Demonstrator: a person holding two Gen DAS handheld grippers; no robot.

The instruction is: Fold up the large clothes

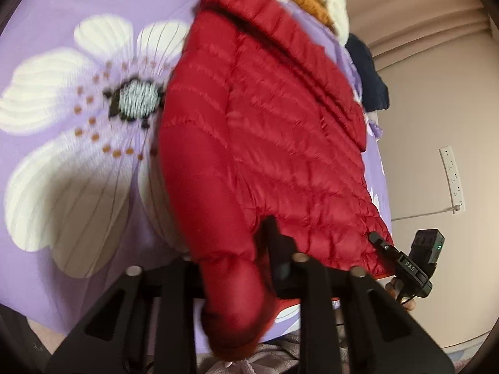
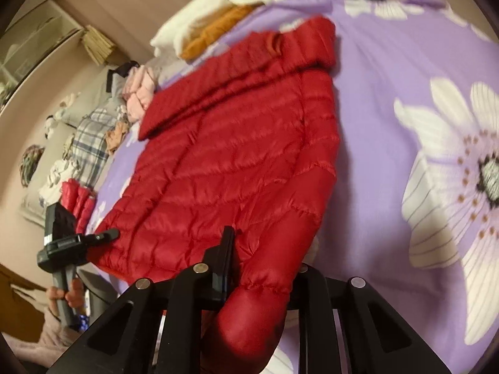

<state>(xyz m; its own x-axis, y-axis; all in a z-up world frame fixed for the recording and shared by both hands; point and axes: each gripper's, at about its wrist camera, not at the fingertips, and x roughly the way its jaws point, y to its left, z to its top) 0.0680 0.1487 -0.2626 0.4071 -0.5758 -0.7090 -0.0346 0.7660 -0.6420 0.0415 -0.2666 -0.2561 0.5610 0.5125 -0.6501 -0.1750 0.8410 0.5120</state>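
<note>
- Red jacket (image 1: 265, 124), quilted, lying flat on the bed with the collar toward 12 o'clock. Hem partly hidden behind the black gripper frames at 6 o'clock in both views.
- Sleeve (image 1: 237, 305) blurred and bulging toward the lens. Covers one finger of each gripper, so only a single dark finger (image 1: 274, 249) is plainly seen.
- Left gripper (image 1: 230, 249) at 6 o'clock of its own view, closed around the sleeve. Exact gap not readable behind the cloth.
- Right gripper (image 2: 265, 258) likewise at 6 o'clock of its own view, clamped on red sleeve fabric with one finger buried.
- In the right view, the other gripper at 8 o'clock, narrow tip together and touching the jacket's hem corner. Left hand (image 2: 65, 296) wrapped round its handle, partly cut off.
- Purple bedspread (image 1: 62, 15) with a large white flower (image 1: 78, 124) at 9 o'clock of the left view, beside the jacket.
- Folded orange garment (image 2: 215, 35) and white garment (image 2: 218, 3) stacked near 11 o'clock in the right view, just past the collar.
- Loose heap of laundry (image 2: 90, 143) at 9 o'clock in the right view, off the bed's edge.
- Beige wall with a white power strip (image 1: 452, 180) at 3 o'clock in the left view.
</note>
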